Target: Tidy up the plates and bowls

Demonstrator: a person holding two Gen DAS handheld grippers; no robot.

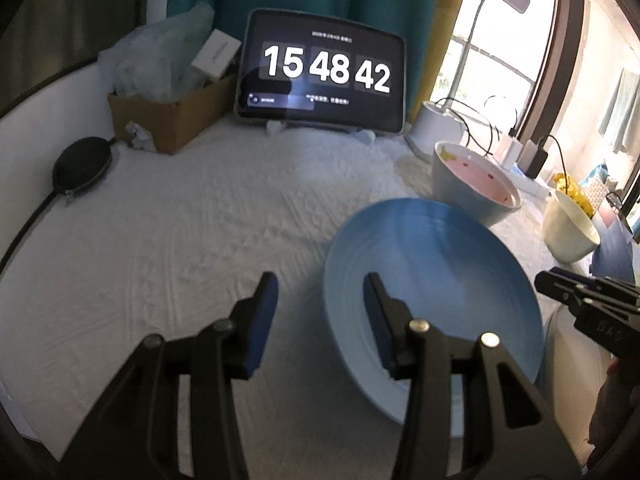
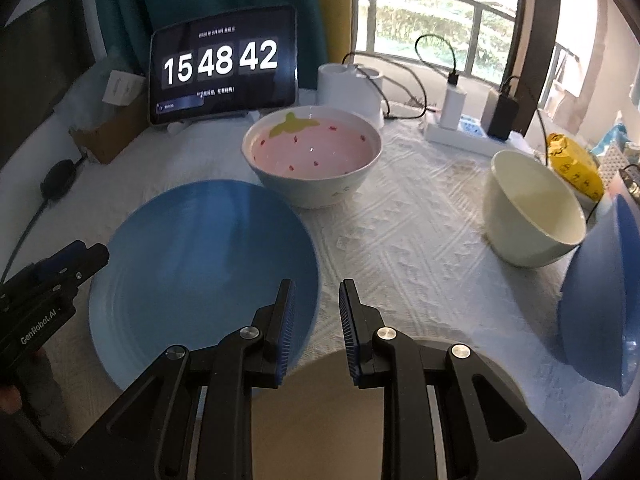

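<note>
Left hand-held gripper [image 1: 320, 312], jaws apart, straddles the blue plate's [image 1: 436, 264] near rim on the worktop [image 1: 180, 220]; right hand-held gripper [image 2: 316, 316] hangs parted, empty. Glazed, probably slippery and breakable: pinch the rim.

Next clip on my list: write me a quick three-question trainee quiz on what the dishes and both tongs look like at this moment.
1. True or false: the left tongs are shut on the blue plate.
2. Which bowl stands just behind the blue plate? A) strawberry-pattern bowl B) cream bowl C) blue bowl
3. Fill in: the right tongs hang open over the plate's ____ edge.

Key:
1. False; the jaws are open, one finger over the plate and one over the white tablecloth.
2. A
3. Right
</note>
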